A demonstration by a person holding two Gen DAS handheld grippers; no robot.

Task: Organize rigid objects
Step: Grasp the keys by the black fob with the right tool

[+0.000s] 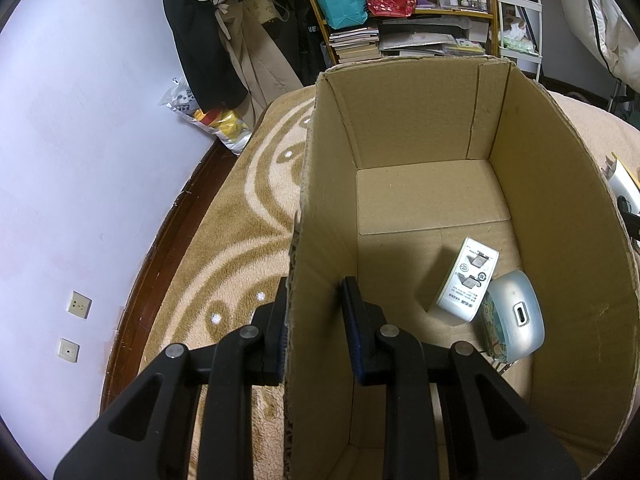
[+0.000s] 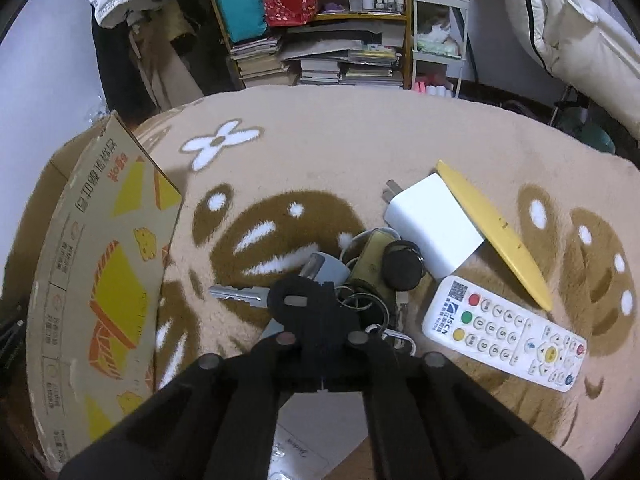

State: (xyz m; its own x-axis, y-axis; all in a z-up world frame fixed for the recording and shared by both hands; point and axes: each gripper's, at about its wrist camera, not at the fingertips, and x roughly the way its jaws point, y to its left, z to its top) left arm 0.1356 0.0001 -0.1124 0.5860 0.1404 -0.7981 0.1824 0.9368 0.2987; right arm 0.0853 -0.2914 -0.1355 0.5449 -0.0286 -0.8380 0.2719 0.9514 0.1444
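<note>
- Blanket [image 2: 360, 144] — tan with brown and white patterns, spread under everything in both views.
- Box [image 1: 560, 240] — open cardboard, straight ahead of the left gripper, whose fingers straddle its near left wall; in the right wrist view its printed outer side stands at the far left of the right gripper.
- Left gripper [image 1: 316, 320] — jaws parted, one finger outside the box wall and one inside; the outer pad sits against the cardboard, the inner one stands off it.
- Right gripper [image 2: 320, 312] — jaws drawn together over the key bunch; what exactly they pinch is hidden beneath them.
- Remote [image 2: 506, 332] — white, lying just right of the right gripper.
- Charger [image 2: 434, 228] — white, ahead and right of the right gripper, touching the yellow stick [image 2: 496, 232].
- Adapter [image 1: 468, 284] — white, on the box floor, ahead-right of the left gripper.
- Case [image 1: 516, 312] — pale blue, beside the adapter, against the right wall.
- Keys [image 2: 240, 294] — a silver key sticks out left from under the right gripper's tips; rings and a black fob lie just ahead.
</note>
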